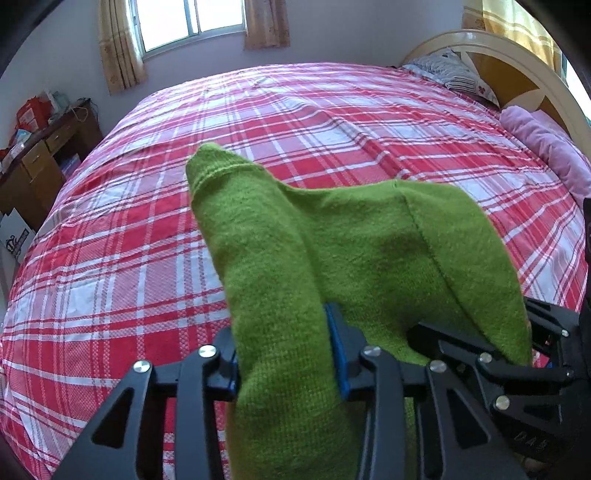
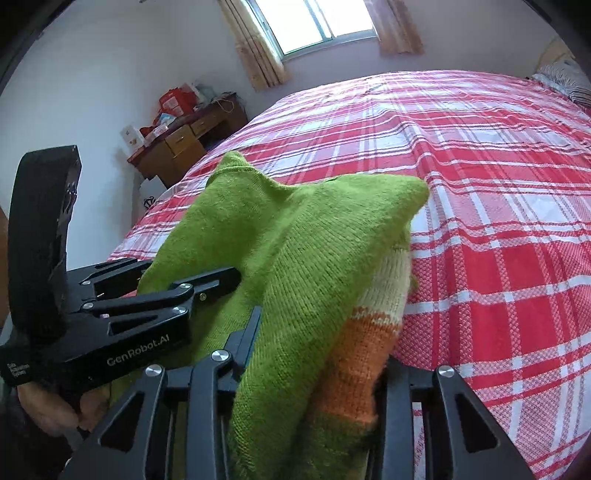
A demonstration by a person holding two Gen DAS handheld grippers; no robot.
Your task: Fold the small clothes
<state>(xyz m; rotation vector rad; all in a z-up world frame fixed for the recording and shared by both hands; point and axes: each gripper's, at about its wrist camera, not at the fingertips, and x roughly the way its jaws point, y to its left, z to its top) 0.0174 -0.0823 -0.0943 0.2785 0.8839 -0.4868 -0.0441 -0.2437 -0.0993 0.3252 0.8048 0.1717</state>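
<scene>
A small green knitted sweater [image 1: 332,240] hangs between my two grippers above the red plaid bed [image 1: 147,240]. My left gripper [image 1: 288,354] is shut on a green sleeve or edge of it. In the right wrist view the sweater [image 2: 288,251] shows cream and orange bands lower down [image 2: 369,332]. My right gripper [image 2: 314,362] is shut on the sweater's folded edge. The left gripper [image 2: 177,291] shows at the left in the right wrist view, also clamped on the green knit. The right gripper shows at the right edge of the left wrist view [image 1: 517,354].
The bed has pillows [image 1: 454,74] and a pink rolled blanket [image 1: 546,144] by the headboard at the right. A wooden desk with clutter [image 1: 40,155] stands at the left by the wall. A curtained window [image 1: 188,22] is behind.
</scene>
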